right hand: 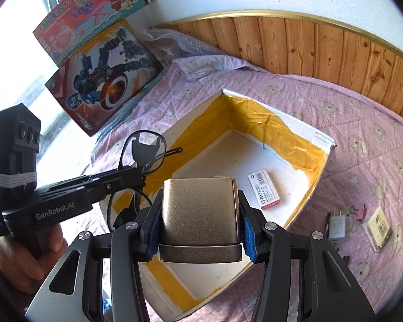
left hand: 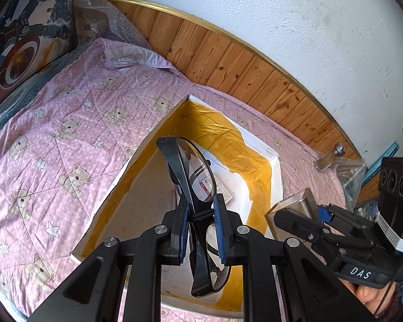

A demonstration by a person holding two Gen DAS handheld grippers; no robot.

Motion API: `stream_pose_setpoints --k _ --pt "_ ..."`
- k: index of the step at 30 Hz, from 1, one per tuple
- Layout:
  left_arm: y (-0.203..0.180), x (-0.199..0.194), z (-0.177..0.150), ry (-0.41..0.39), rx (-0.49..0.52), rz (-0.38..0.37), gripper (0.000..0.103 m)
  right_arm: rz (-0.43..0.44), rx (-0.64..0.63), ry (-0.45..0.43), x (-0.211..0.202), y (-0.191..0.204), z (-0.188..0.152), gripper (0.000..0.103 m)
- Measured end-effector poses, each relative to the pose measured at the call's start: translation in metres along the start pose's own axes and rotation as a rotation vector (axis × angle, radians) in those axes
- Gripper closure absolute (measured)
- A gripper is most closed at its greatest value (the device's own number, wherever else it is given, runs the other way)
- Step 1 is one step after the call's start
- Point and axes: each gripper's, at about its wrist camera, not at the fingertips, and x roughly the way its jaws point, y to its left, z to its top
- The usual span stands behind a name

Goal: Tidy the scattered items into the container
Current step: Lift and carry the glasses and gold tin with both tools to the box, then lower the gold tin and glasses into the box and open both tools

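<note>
- My left tongs (left hand: 201,230) are pinched tight on a pair of black-framed glasses (left hand: 193,177), held up over the near corner of the box (right hand: 319,145).
- My right tongs (right hand: 198,230) are clamped on a bronze metal case (right hand: 198,212), gripped by its two sides, above the box's near edge.
- The box, white with yellow tape lining its walls, sits on the bed with a small staples packet (right hand: 264,189) lying on its floor.
- On the pink bear quilt (left hand: 67,134) to the right of the box lie a white plug charger (right hand: 337,226) and a small tan booklet (right hand: 380,228).
- Two toy boxes (right hand: 102,80) lean by the window.
</note>
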Motion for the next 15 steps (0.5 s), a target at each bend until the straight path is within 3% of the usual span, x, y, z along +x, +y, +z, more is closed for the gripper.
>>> stream_pose_setpoints --k 15 --pt "0.017 0.040 -0.004 0.107 0.008 0.022 0.085 -0.024 -0.011 0.193 0.098 -0.011 0.054 0.052"
